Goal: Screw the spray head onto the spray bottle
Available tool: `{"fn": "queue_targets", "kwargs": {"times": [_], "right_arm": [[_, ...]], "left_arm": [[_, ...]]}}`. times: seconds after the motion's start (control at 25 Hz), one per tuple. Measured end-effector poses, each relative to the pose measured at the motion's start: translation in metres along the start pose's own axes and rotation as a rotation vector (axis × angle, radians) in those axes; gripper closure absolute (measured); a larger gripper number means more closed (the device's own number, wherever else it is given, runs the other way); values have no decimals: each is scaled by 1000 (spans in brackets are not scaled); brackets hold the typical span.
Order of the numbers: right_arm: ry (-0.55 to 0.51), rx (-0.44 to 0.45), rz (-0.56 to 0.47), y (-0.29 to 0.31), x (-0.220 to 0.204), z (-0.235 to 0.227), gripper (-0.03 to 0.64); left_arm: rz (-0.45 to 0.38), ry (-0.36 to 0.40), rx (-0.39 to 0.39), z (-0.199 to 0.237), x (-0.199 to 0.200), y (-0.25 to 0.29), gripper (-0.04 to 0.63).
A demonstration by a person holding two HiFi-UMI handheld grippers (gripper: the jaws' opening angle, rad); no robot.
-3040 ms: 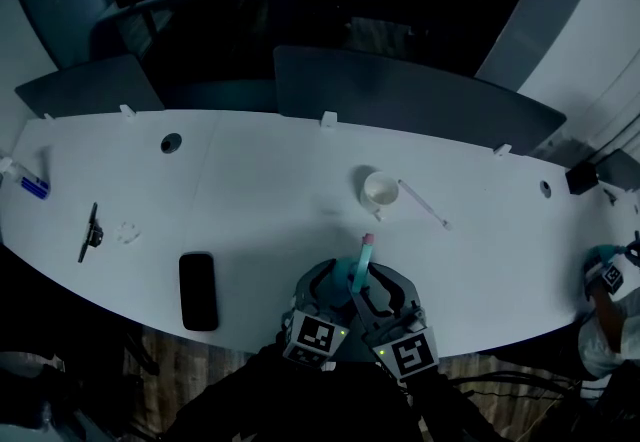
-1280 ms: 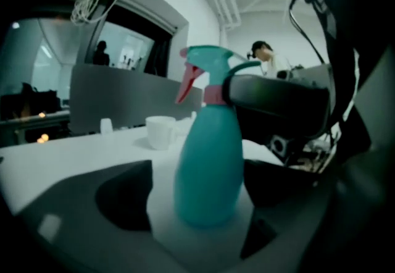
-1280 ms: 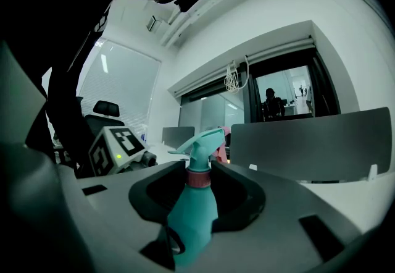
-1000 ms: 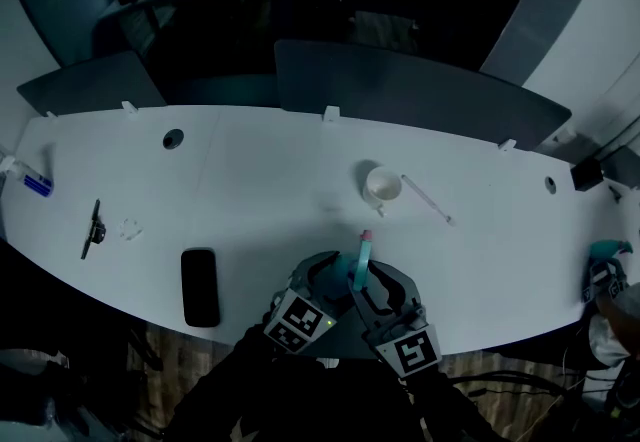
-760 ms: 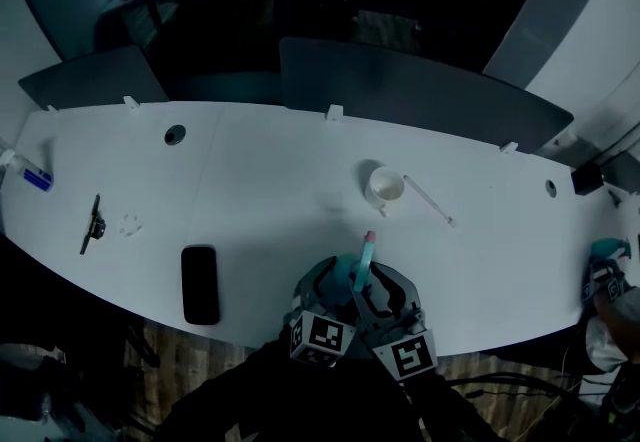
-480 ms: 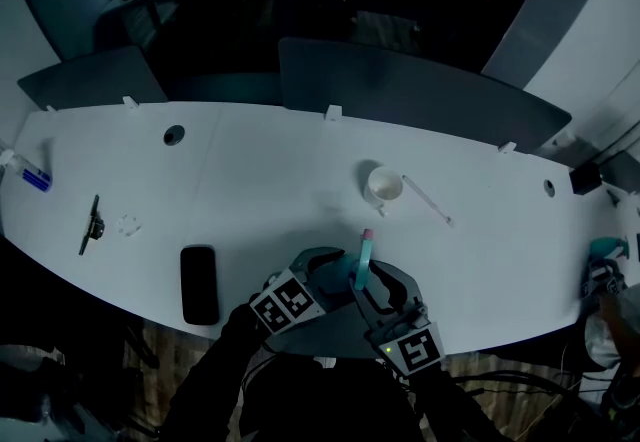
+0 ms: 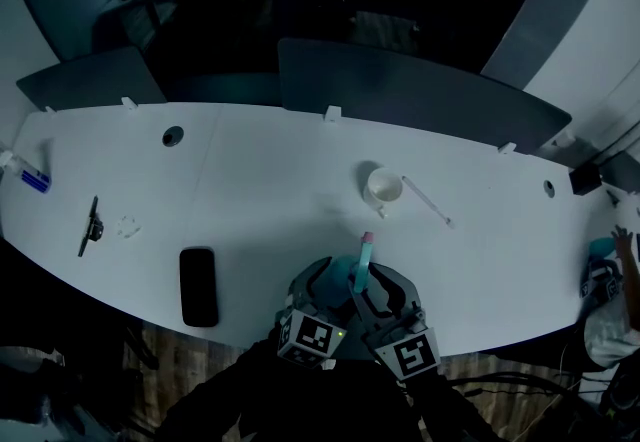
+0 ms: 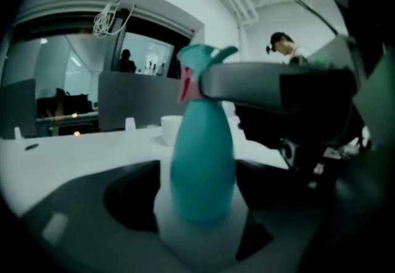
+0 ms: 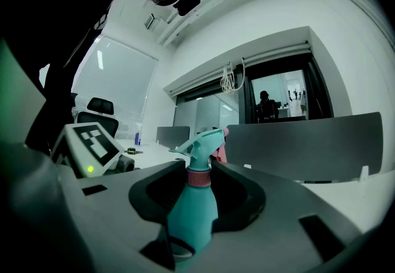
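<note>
Jaws of left gripper [image 8: 201,180] just closing on bottle [image 8: 202,201]; right gripper [image 9: 199,172] pinching spray head [image 9: 202,144]

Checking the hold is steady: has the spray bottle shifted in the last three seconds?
No. The spray bottle stands at the same spot as before, just nearer than the white cup.

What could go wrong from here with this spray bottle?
The left gripper has just been closing its jaws round the smooth, tapering spray bottle; it may slip when twisted. The right gripper grips the spray head; any tilt could cross the thread. Both work at the edge of the table, so a dropped bottle could fall.
</note>
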State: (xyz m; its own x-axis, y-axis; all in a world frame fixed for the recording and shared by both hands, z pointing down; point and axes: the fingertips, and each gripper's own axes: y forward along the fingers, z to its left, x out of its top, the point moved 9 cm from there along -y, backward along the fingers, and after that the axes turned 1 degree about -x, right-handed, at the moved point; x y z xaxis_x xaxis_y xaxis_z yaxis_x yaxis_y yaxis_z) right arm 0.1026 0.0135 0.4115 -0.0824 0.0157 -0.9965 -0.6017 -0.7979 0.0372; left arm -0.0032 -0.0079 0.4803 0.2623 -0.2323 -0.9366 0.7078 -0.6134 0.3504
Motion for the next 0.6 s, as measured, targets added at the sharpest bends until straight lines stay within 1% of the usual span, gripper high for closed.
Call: {"fn": "queue_targets", "kwargs": {"times": [0.04,0.08,0.16,0.2,0.24,0.28,0.32,0.36,0.4,0.52,0.56,0.6], "right_arm": [[-2,9,8,0,0,0,483],[-3,18,15,0,0,-1,483],[-7,34,12,2,0,-3,483],[-8,37,6,2,1,-4,483],[-5,36,2,2,1,-4,483],[0,32,2,1,0,-4,483],[3,28,3,1,0,-4,483],[4,23,1,0,-1,-3,483],[4,17,-4,0,0,-3,483],[4,4,-9,2,0,2,483],[7,2,-6,2,0,3,483],[11,-1,-5,1,-1,3,483]], "left_arm": [[-12,-9,-74,9,1,-1,191],[-10,-18,-156,17,2,0,175],[22,-17,-323,30,6,6,175],[36,-7,-389,32,7,9,180],[43,7,-432,32,8,12,210],[40,18,-442,31,8,12,230],[30,22,-422,29,7,11,235],[15,14,-372,26,6,9,236],[1,-8,-296,22,6,7,238],[-14,-119,-3,2,5,0,239],[-13,-148,64,-3,5,0,239],[-12,-157,94,-6,5,1,238]]}}
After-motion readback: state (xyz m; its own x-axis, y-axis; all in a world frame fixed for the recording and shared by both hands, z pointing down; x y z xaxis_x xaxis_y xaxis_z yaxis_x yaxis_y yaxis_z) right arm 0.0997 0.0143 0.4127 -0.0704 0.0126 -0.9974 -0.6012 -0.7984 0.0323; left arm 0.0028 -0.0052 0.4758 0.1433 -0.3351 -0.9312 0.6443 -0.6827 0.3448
